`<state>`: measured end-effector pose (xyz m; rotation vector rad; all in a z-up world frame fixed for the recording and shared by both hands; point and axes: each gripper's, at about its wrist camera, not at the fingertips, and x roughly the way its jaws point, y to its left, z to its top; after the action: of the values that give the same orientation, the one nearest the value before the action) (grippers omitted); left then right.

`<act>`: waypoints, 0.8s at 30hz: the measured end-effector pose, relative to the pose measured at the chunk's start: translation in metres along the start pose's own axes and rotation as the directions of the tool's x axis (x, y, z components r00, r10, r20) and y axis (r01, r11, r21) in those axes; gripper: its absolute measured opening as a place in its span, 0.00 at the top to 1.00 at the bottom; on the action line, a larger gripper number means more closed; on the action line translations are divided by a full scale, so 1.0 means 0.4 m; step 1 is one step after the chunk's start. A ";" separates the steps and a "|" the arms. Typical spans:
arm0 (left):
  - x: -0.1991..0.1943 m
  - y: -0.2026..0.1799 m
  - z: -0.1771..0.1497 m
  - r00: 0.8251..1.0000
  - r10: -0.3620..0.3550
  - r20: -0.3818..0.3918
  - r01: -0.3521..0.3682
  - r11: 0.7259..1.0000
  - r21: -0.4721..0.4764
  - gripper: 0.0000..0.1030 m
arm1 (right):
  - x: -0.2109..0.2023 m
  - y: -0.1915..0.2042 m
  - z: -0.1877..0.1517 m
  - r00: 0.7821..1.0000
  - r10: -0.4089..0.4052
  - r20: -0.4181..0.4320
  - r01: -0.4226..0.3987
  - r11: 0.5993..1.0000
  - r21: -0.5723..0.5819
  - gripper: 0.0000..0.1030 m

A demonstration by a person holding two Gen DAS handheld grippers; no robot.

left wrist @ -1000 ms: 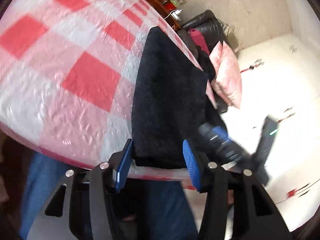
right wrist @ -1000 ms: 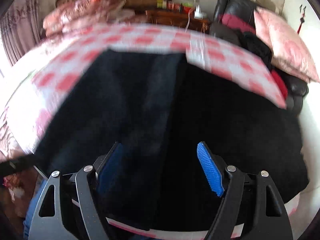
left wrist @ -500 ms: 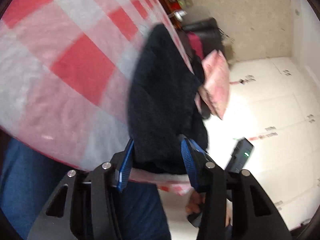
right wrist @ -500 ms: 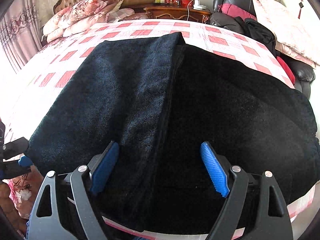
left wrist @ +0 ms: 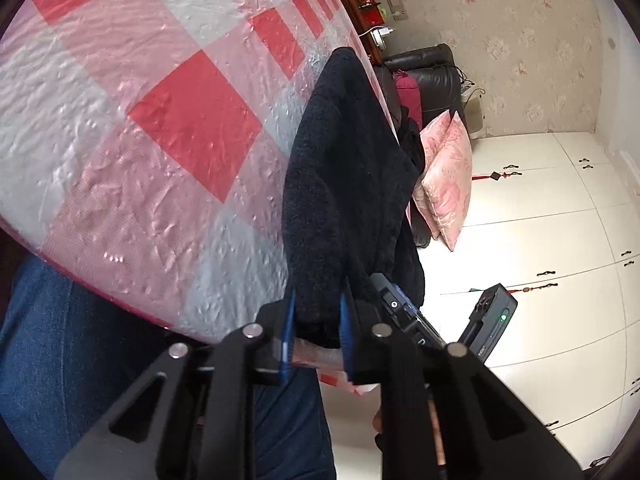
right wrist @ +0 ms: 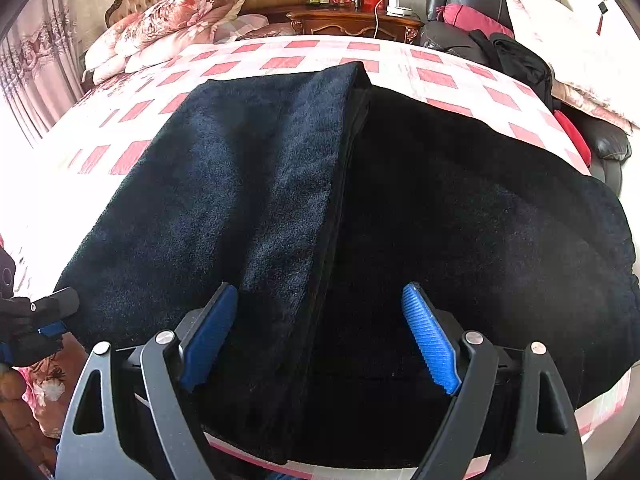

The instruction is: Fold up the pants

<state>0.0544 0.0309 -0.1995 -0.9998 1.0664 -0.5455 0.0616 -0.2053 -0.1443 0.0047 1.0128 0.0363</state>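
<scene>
Pants (right wrist: 360,220), dark and fleecy, lie spread across the near end of the bed (right wrist: 280,56), which wears a red-and-white checked cover; one half is folded over the other, its edge running away from you down the middle. Your right gripper (right wrist: 320,336) sits low over the near hem, jaws spread wide with the fold line between them and nothing pinched. Your left gripper (left wrist: 316,328) is at the pants' left corner by the bed's edge, jaws squeezed onto the dark fabric.
</scene>
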 end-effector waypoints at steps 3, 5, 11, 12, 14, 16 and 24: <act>-0.008 -0.030 -0.006 0.998 0.054 0.019 -0.055 0.996 0.064 0.86 | 0.002 0.001 0.002 1.000 -0.002 -0.007 0.002 1.000 0.002 0.20; -0.015 -0.043 -0.009 0.997 0.071 0.030 -0.074 0.994 0.085 0.87 | 0.002 -0.001 0.010 1.000 -0.002 -0.024 0.002 1.000 0.007 0.20; -0.026 -0.082 -0.020 0.989 0.135 0.064 -0.144 0.975 0.171 0.87 | -0.070 0.033 0.136 0.999 -0.031 -0.040 0.031 0.999 0.010 0.19; -0.027 -0.091 -0.023 0.986 0.150 0.074 -0.162 0.967 0.195 0.87 | -0.090 0.054 0.174 1.000 -0.010 -0.025 0.010 1.000 0.001 0.17; -0.029 -0.111 -0.028 0.981 0.174 0.090 -0.191 0.953 0.234 0.87 | -0.108 0.129 0.257 1.000 -0.021 -0.004 0.021 0.996 -0.089 0.14; -0.028 -0.141 -0.040 0.970 0.215 0.114 -0.240 0.923 0.302 0.87 | -0.084 0.200 0.321 0.999 -0.024 -0.023 0.020 0.987 -0.161 0.14; -0.023 -0.233 -0.093 0.935 0.288 0.209 -0.354 0.807 0.472 0.88 | 0.181 0.463 0.454 0.963 -0.193 -0.189 0.101 0.907 -0.408 0.15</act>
<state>0.0247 -0.0211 -0.1185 -0.3707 0.8871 -0.4388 0.2488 -0.0154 -0.1055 -0.4573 1.2165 0.1046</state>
